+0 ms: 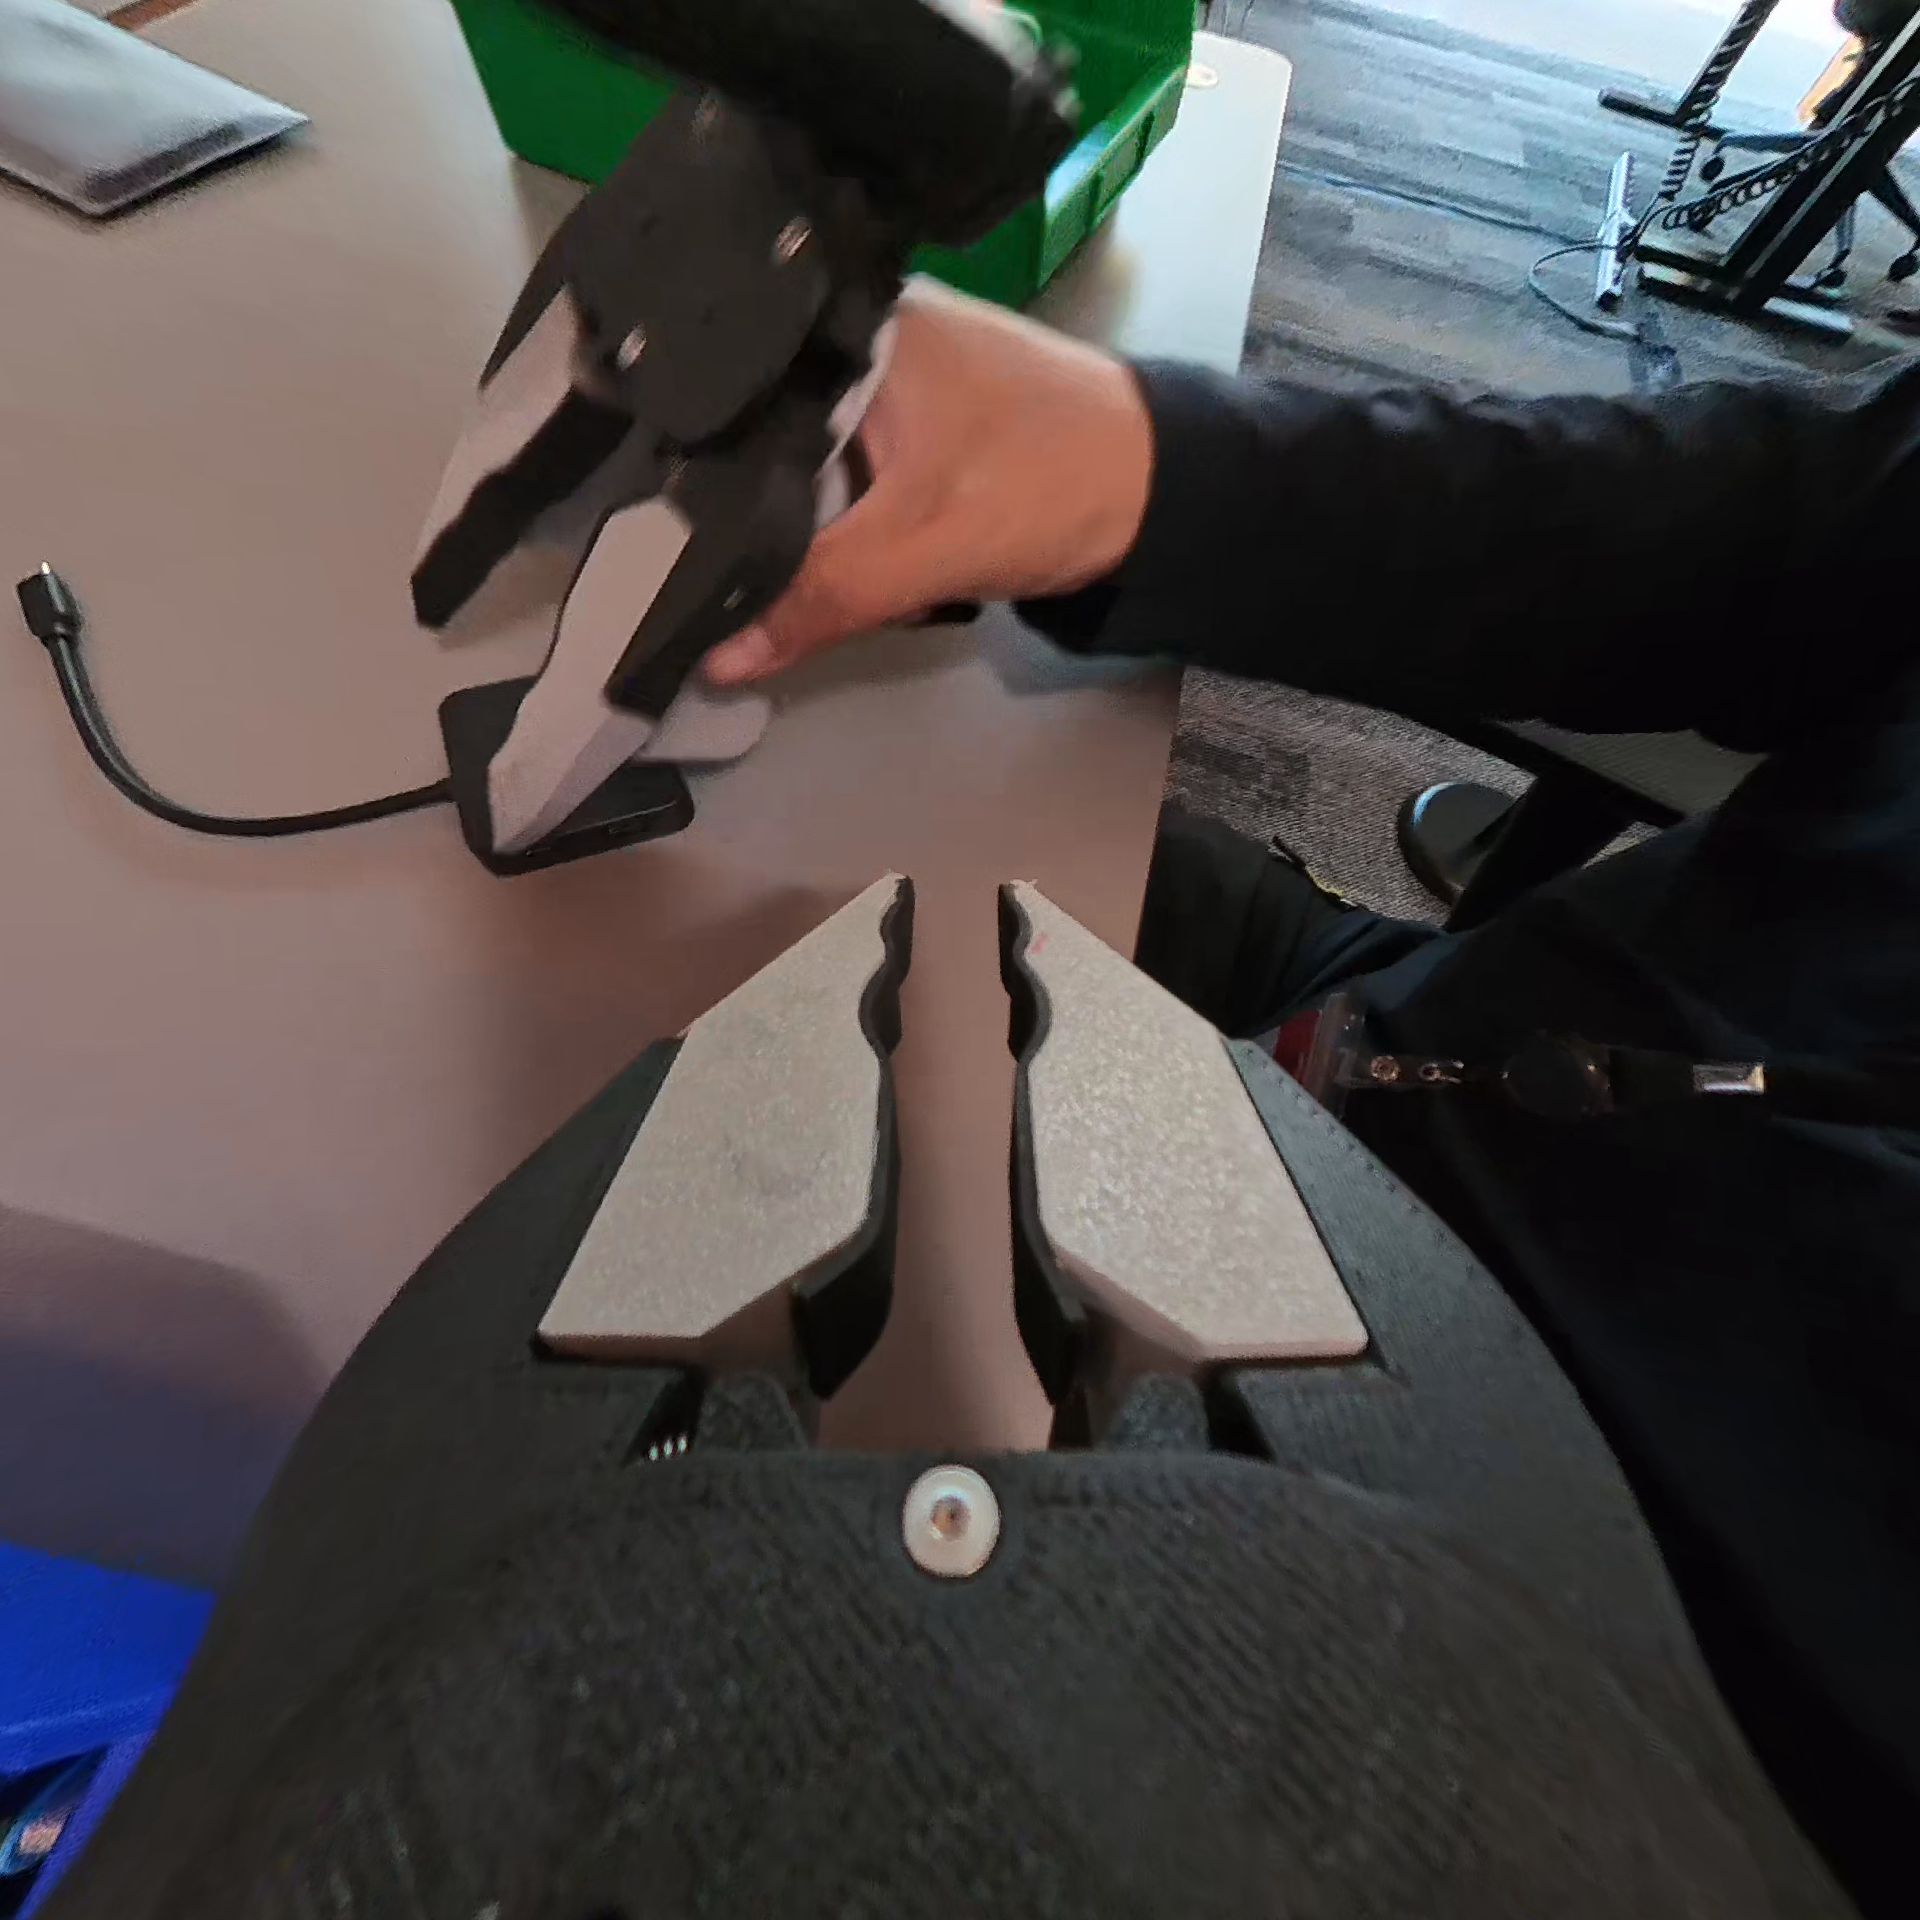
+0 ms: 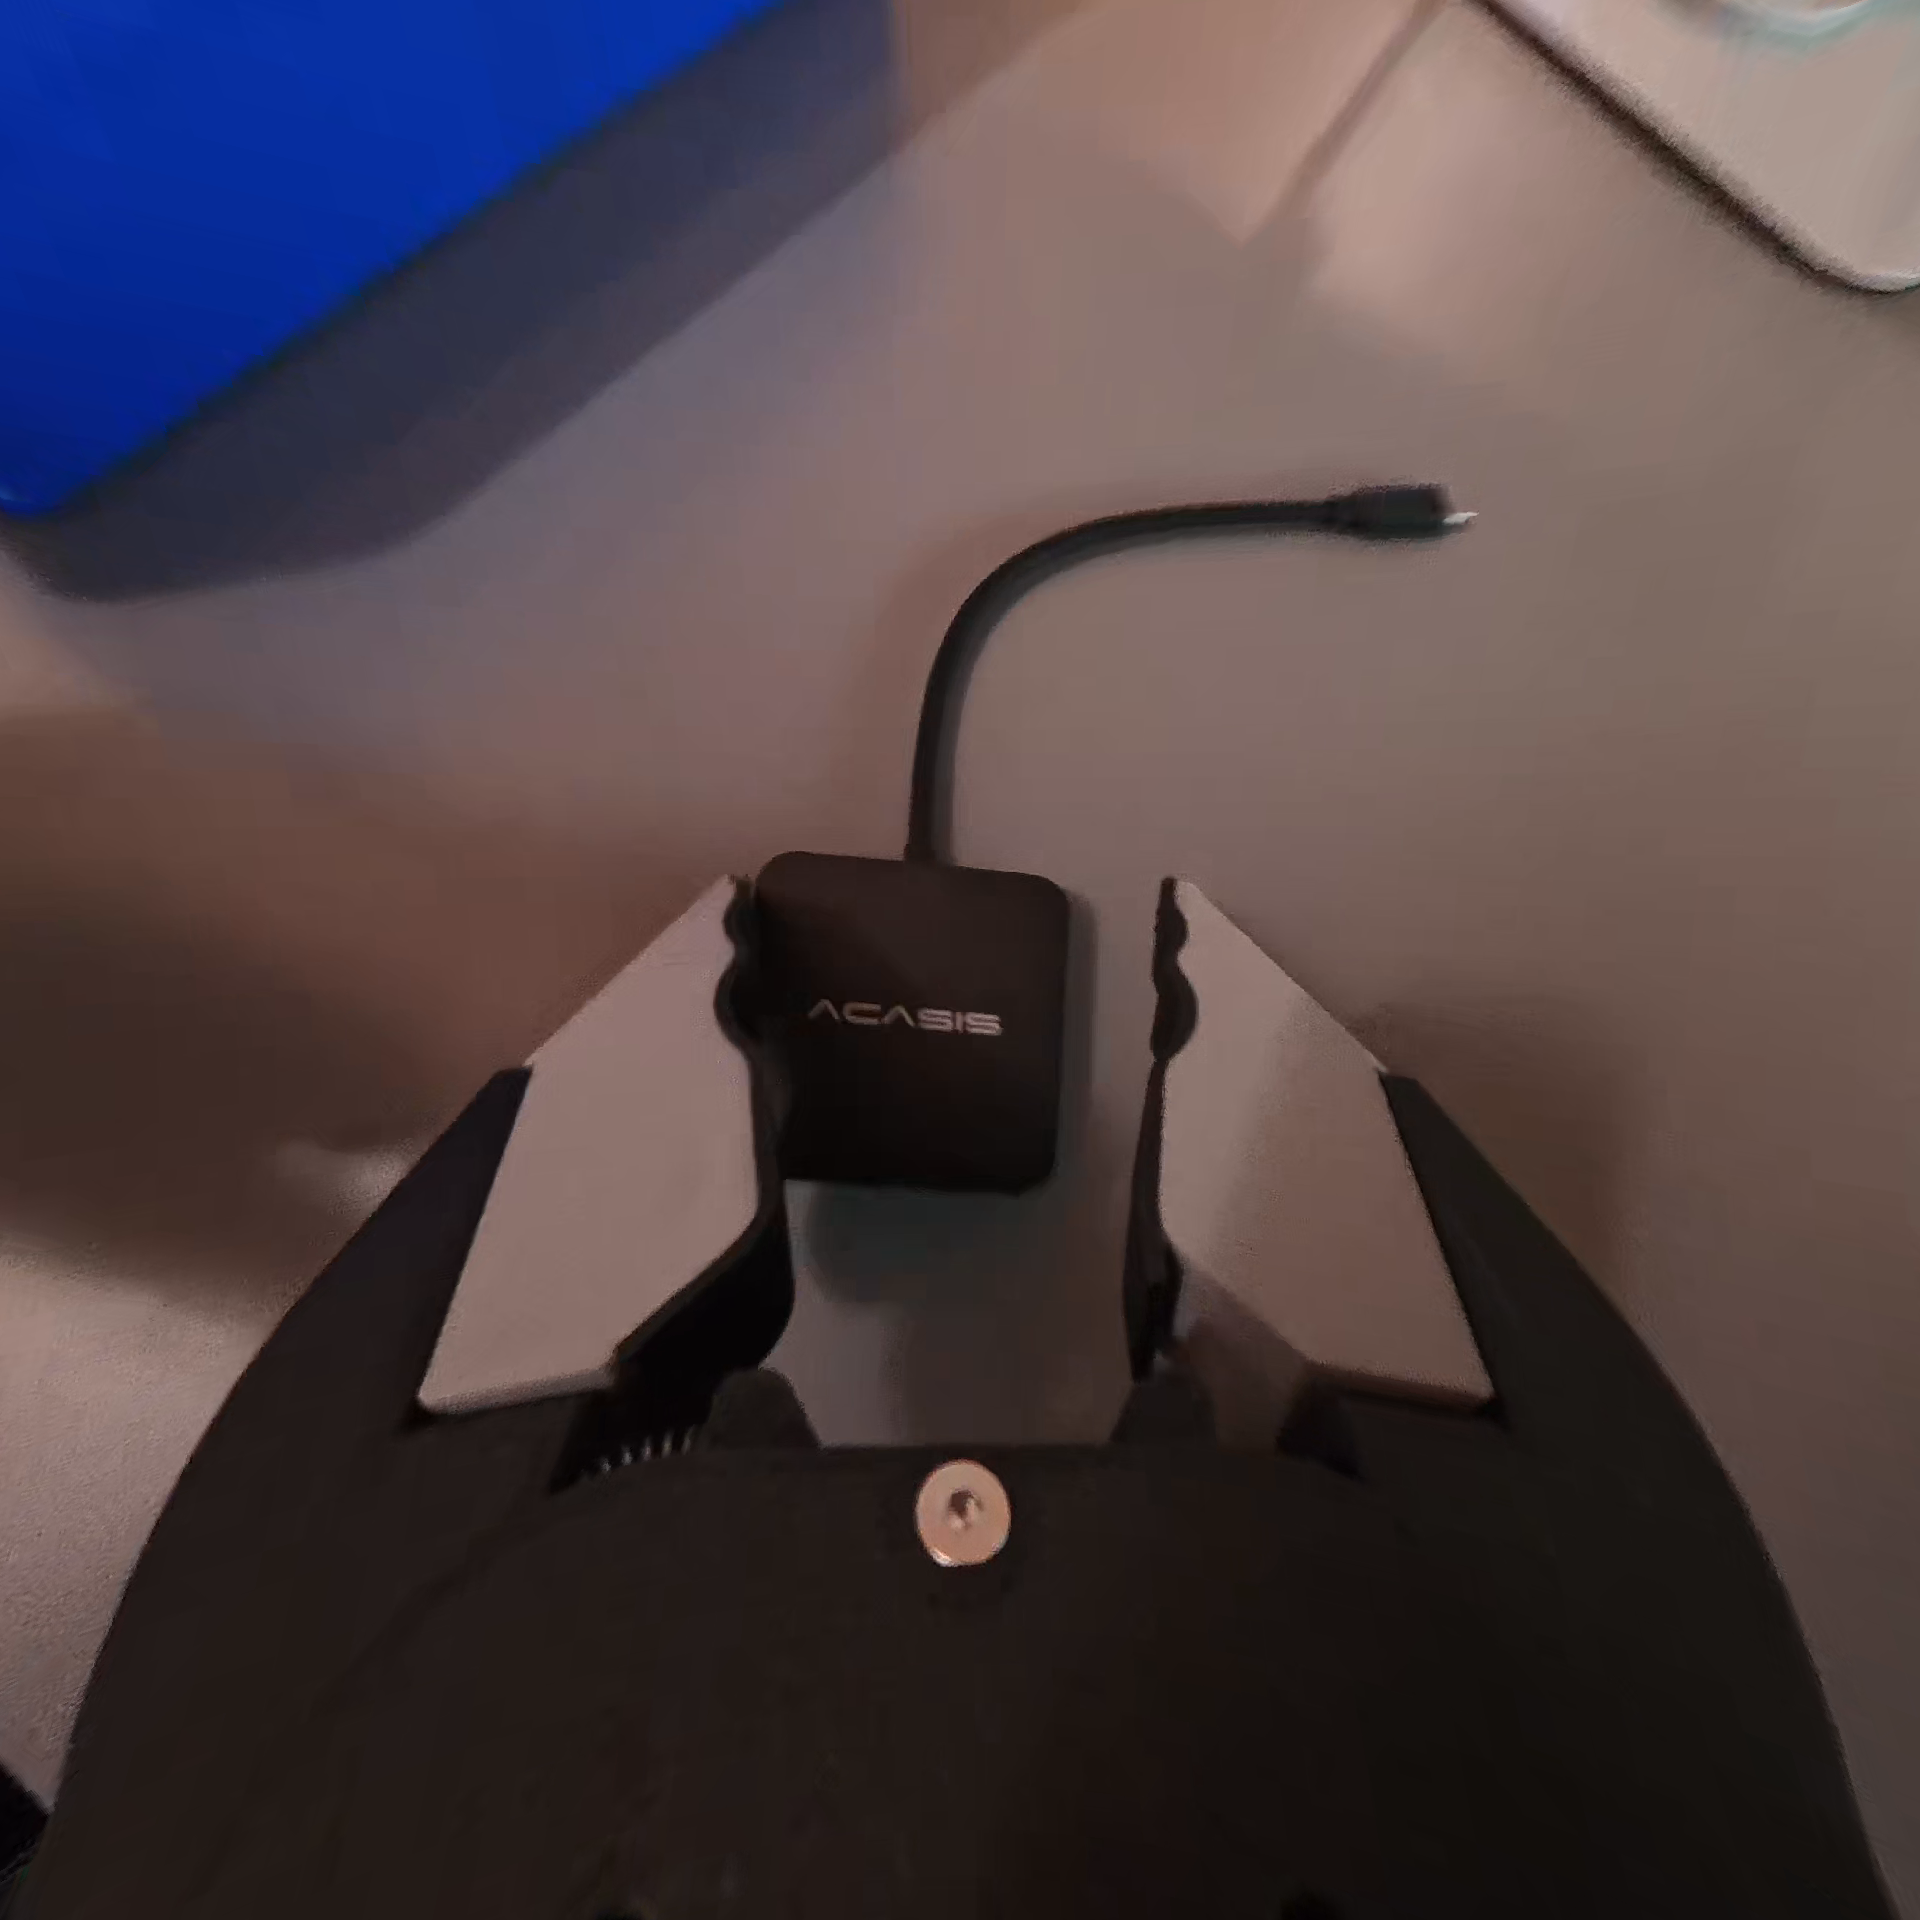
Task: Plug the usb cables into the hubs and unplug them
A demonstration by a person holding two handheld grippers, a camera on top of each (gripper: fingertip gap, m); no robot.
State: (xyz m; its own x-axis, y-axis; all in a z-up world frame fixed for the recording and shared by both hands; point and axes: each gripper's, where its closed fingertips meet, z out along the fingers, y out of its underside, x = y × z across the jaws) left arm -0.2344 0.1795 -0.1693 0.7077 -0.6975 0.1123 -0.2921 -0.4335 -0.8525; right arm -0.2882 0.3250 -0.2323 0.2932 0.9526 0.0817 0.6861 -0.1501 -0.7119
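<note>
- Left gripper point(image 1: 954, 899) nearest the lens, fingers a narrow gap apart, nothing between them, hovering over the table point(image 1: 260, 987) near its edge.
- Right gripper point(image 2: 956, 904) fingers spread wide around the black hub point(image 2: 914, 1018); left finger touching or just beside the hub's edge, right finger clear of it.
- Hub lies flat on the table, cable point(image 2: 1039, 561) curling away, plug loose.
- Risk: hub sits off-centre, so closing may shove or twist it.
- Thin flat body: pads could slip off.
- Blue bin point(image 2: 312, 208) near.

Left tongs point(image 1: 956, 894) hover level, jaws narrowly parted; right tongs point(image 2: 956, 894), hand-held, angle downward, jaws spread wide.
</note>
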